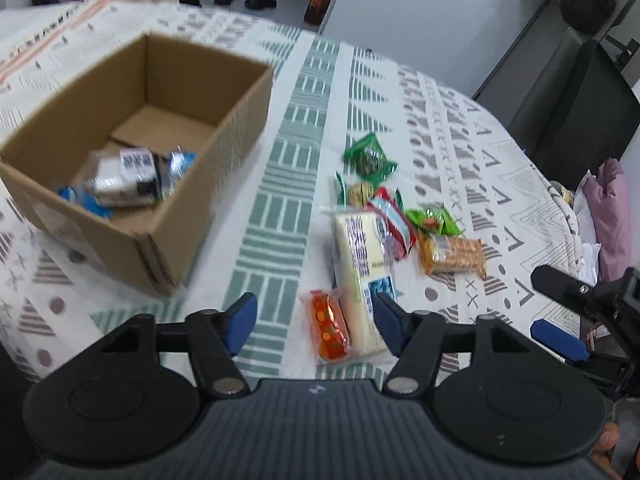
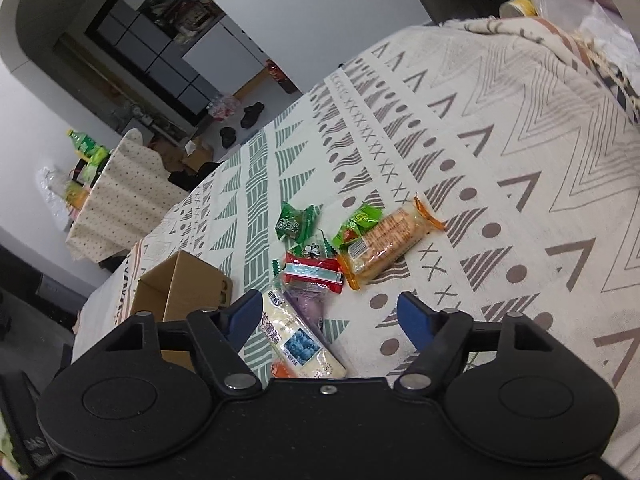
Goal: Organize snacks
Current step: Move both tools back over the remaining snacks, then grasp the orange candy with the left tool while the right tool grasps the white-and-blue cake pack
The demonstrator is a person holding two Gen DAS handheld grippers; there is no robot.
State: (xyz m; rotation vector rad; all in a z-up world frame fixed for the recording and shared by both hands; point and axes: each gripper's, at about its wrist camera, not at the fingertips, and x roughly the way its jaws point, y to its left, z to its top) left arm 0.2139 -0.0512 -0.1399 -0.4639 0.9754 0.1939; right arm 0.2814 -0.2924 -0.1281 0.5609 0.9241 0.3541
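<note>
The patterned-cloth desk [image 1: 360, 92] carries an open cardboard box [image 1: 224, 128] ahead and left of the left gripper [image 1: 314, 322], with a few wrapped snacks already inside it, one showing QR codes. The rest of the pile lies ahead of both sets of jaws: a long pale cake pack [image 1: 358, 264] with Chinese lettering and a blueberry picture, too blurred to read, the largest, then a biscuit pack [image 1: 454, 256], a red wrapper [image 1: 390, 220], an orange bar [image 1: 328, 326] and small green sachets [image 1: 370, 154]. Both the left gripper and the right gripper [image 2: 328, 318] stand wide and empty, so I judge a fresh pick is in hand, calling for the left jaws to drop over the orange bar or cake pack just between them, close, and carry it left to the box.
</note>
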